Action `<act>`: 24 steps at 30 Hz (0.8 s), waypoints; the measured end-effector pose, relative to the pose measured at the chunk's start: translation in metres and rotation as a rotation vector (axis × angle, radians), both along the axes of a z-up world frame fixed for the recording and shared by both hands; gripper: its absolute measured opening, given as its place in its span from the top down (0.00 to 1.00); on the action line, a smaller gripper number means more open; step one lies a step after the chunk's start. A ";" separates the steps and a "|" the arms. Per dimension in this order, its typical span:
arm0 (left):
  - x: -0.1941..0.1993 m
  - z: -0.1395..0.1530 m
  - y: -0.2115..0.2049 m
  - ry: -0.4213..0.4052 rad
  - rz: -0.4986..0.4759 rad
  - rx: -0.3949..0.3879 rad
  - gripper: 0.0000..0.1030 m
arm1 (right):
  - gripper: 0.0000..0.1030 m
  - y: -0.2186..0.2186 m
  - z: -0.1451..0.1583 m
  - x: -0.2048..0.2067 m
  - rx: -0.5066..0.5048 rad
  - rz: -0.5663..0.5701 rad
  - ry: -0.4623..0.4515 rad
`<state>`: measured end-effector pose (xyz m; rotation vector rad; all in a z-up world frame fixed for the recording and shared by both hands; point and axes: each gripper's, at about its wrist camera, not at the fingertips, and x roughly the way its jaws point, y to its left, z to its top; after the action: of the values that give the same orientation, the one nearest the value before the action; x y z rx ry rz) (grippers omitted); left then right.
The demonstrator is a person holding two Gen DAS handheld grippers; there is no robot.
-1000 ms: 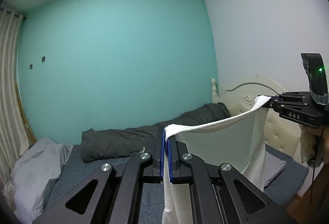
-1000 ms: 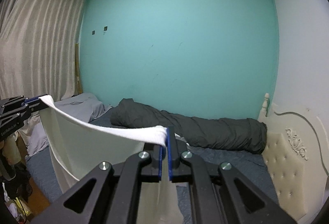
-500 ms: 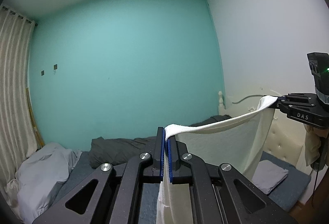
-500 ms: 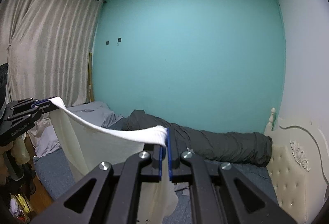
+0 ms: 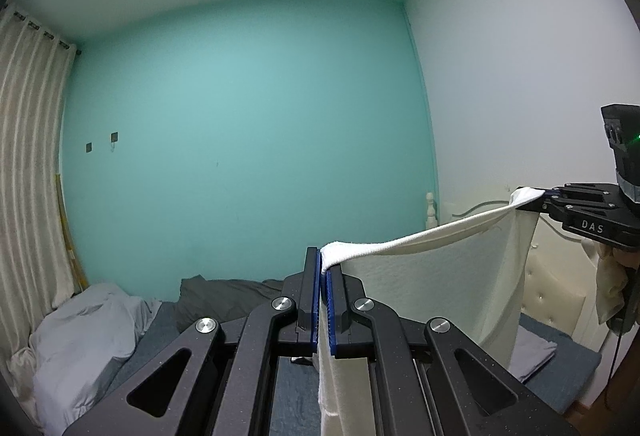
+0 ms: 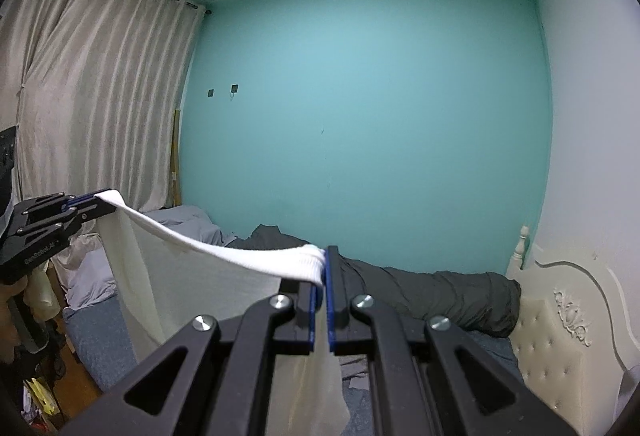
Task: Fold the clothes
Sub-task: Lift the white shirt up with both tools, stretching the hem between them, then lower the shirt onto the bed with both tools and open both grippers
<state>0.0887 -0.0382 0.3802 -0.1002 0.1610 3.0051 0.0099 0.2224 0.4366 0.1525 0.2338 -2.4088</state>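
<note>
At the far left hangs a curtain (image 6: 92, 96), cream and falling in soft vertical pleats from a rod. Below it a pale grey pillow (image 5: 80, 336) lies crumpled on the bed (image 5: 560, 364), whose cover is a dull blue weave. My left gripper (image 5: 323, 268) is matte black with blue ribbed pads, and its jaws are clenched tight on one corner of the garment (image 5: 432, 276), a cream-white knit with a thick ribbed hem. That hem runs as a taut, slightly sagging band from my left pads across to my right gripper (image 6: 322, 264), which is clamped just as tight on the other corner; the rest of the cloth hangs from the band as a thin, faintly see-through sheet, held in the air above the bed. Behind it the wall (image 6: 360, 116) is flat, smooth teal, with two small dark square plates (image 6: 222, 91) near the curtain. Along its foot lies a duvet (image 6: 440, 292), dark grey and rolled into a long wrinkled sausage. On the right stands the headboard (image 6: 560, 336), cream, button-tufted and padded, with a curved carved top rail and a turned post at its end.
</note>
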 end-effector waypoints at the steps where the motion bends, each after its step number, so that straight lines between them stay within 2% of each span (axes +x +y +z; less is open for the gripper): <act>1: -0.002 -0.002 0.001 -0.007 -0.001 -0.001 0.98 | 0.97 -0.001 -0.003 -0.004 0.005 -0.006 -0.007; 6: -0.031 -0.026 0.001 -0.068 -0.007 -0.004 0.98 | 0.97 -0.008 -0.032 -0.035 0.030 -0.020 -0.067; 10: -0.075 -0.063 0.000 -0.151 -0.012 -0.011 0.98 | 0.97 -0.021 -0.073 -0.077 0.071 -0.034 -0.143; 14: -0.131 -0.124 -0.002 -0.268 -0.010 -0.007 0.98 | 0.97 -0.041 -0.135 -0.133 0.122 -0.047 -0.249; 20: -0.240 -0.227 -0.015 -0.436 0.017 -0.006 0.98 | 0.97 -0.082 -0.255 -0.231 0.177 -0.068 -0.410; 24: -0.303 -0.280 -0.018 -0.513 0.029 0.026 0.98 | 0.97 -0.106 -0.302 -0.284 0.198 -0.085 -0.454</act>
<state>-0.2143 -0.0565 0.1003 -0.8603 0.0654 2.8901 -0.2743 0.1162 0.1349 0.8010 0.2573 -2.3547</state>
